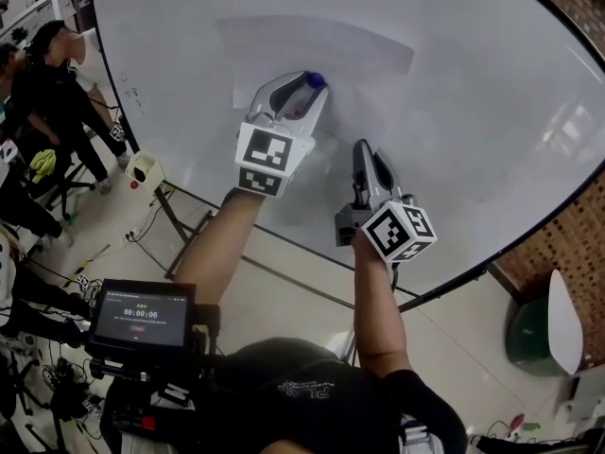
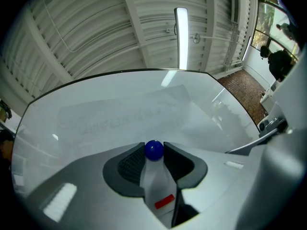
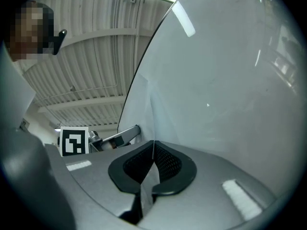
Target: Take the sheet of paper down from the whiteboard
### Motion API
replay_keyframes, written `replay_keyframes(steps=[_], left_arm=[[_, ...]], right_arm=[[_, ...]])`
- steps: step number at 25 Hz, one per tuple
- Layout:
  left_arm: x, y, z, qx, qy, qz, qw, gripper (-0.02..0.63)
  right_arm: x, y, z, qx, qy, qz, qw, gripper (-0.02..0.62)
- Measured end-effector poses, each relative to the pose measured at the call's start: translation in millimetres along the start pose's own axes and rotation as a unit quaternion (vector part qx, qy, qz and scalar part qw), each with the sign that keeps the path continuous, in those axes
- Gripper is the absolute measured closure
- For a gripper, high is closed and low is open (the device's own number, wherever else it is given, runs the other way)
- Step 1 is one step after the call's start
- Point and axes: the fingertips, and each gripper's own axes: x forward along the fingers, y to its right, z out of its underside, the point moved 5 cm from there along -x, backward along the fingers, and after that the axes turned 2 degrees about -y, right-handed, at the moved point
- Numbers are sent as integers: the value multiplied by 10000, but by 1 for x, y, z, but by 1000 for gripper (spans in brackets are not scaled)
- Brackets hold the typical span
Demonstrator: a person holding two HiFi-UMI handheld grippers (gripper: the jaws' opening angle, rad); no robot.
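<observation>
Right gripper view: squeezing the right gripper (image 3: 153, 151) shut on an edge of the sheet of paper (image 1: 312, 43), hanging up on the whiteboard (image 1: 473, 112); nipping a blue knob (image 2: 153, 150) with the left gripper (image 2: 154, 153); likely handling light, floppy, easy to tear; best gripping near the edge.

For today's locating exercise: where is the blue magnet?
Upper middle of the head view: the blue magnet sits against the whiteboard where the sheet of paper hangs, between the left gripper's jaws.
</observation>
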Motion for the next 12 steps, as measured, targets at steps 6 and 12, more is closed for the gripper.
replay_keyframes(steps=[6, 12], left_arm=[[-25, -8, 19, -261, -76, -200, 9994, 483], [-65, -23, 43, -429, -372, -368, 9977, 483]], right_arm=[[-13, 7, 13, -101, -192, 213, 9995, 581], [-31, 0, 44, -317, -575, 512, 9965, 581]])
